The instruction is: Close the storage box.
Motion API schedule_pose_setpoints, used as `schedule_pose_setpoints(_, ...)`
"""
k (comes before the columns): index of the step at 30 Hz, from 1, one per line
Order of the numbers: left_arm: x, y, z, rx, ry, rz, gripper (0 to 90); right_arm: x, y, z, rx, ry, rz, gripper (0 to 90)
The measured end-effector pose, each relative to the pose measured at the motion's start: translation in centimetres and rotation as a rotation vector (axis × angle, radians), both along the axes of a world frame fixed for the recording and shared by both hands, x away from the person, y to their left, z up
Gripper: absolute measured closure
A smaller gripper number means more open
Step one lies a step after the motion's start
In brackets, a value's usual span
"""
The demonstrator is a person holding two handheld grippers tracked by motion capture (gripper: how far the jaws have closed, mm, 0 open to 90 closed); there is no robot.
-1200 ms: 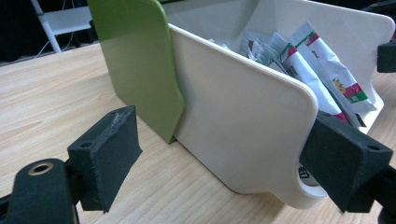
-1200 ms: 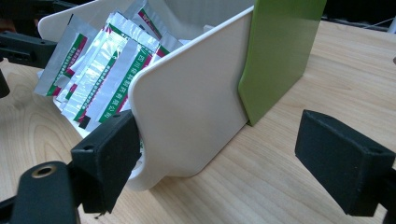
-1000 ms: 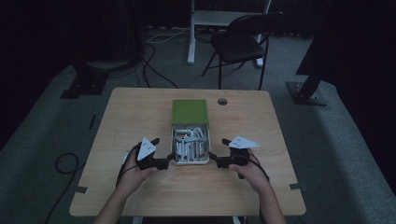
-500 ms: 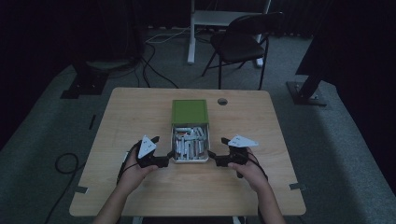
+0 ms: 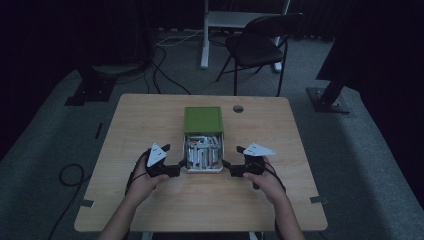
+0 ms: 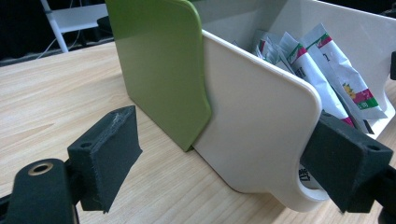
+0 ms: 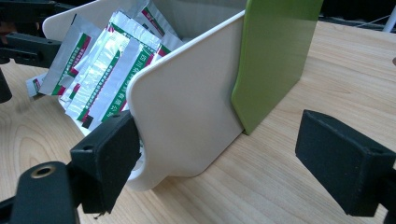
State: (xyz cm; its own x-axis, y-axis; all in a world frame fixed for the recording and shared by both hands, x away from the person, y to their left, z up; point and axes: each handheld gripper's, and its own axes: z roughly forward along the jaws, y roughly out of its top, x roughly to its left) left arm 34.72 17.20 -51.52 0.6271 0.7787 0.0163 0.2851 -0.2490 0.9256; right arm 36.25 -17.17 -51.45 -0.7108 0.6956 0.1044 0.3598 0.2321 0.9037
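White drawer (image 5: 203,155) of sachets between both grippers' open jaws

Two bare forearms, no sleeves seen. Left gripper (image 5: 176,167) and right gripper (image 5: 226,167): black bodies, each topped by pale grey three-cornered plate. Thin dark cables trailed from both. Jaws: black, blocky, wedge-faced pads (image 6: 109,156) with matte rough texture, small round holes in top faces. Brass-coloured ringed hole in black mount at base.

High view dim and murky; both gripper views bright, sharp.
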Motion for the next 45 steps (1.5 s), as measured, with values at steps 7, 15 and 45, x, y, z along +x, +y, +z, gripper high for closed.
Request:
schedule_pose_setpoints(7,0.4,-0.2,0.1,0.009,0.004,0.001,15.1,0.4,0.0,0.0,0.002,0.007,-0.012,13.9)
schedule_pose_setpoints(15,1.0,-0.2,0.1,0.003,0.009,0.001,15.1,0.8,0.0,0.2,-0.016,0.006,-0.016,13.9)
schedule_pose_setpoints(45,3.2,-0.6,1.1,0.039,0.002,0.026,15.1,3.0,0.1,0.8,0.001,0.009,-0.063,14.1)
